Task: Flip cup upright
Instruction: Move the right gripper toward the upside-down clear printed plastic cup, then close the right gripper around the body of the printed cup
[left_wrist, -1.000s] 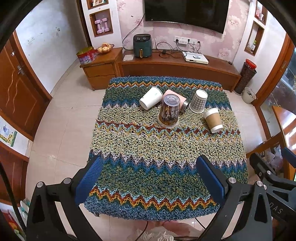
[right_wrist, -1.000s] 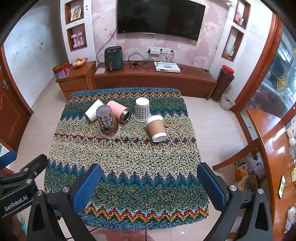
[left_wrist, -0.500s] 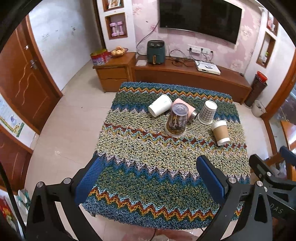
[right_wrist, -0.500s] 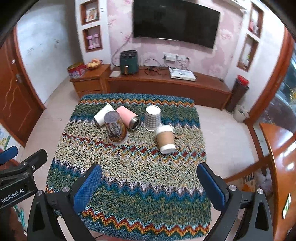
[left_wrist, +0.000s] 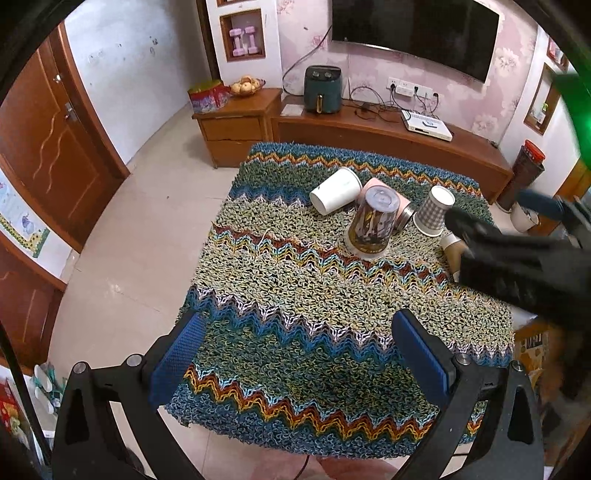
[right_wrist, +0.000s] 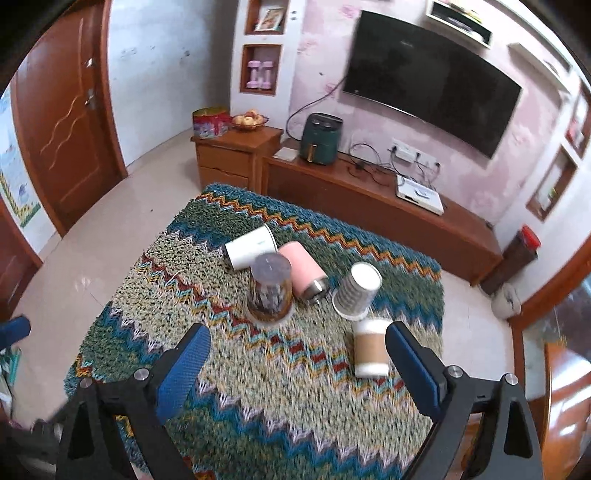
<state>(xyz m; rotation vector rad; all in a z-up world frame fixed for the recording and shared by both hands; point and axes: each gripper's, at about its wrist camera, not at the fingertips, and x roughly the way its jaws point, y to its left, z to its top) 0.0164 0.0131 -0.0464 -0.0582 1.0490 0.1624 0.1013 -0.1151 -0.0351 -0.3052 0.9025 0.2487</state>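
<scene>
Several cups sit on a zigzag knitted cloth (left_wrist: 303, 306) over a table. A white cup (left_wrist: 334, 191) (right_wrist: 251, 246) and a pink tumbler (right_wrist: 303, 275) lie on their sides. A clear printed cup (left_wrist: 373, 223) (right_wrist: 269, 290) and a checked paper cup (left_wrist: 434, 211) (right_wrist: 357, 291) stand upside down. A brown-sleeved paper cup (right_wrist: 370, 348) lies on its side. My left gripper (left_wrist: 295, 354) is open and empty above the near cloth. My right gripper (right_wrist: 297, 369) is open and empty, its right finger beside the brown cup; its body (left_wrist: 517, 258) hides most of that cup in the left wrist view.
A wooden TV cabinet (right_wrist: 369, 206) with a green air fryer (right_wrist: 319, 138) runs along the far wall. A side cabinet (left_wrist: 236, 125) holds a fruit bowl and a tin. A wooden table edge (right_wrist: 565, 406) is at the right. Tiled floor (left_wrist: 140, 229) lies left.
Both grippers moved forward and lower toward the cups. The right gripper swung in over the table's right side and now shows in the left wrist view, covering the brown cup.
</scene>
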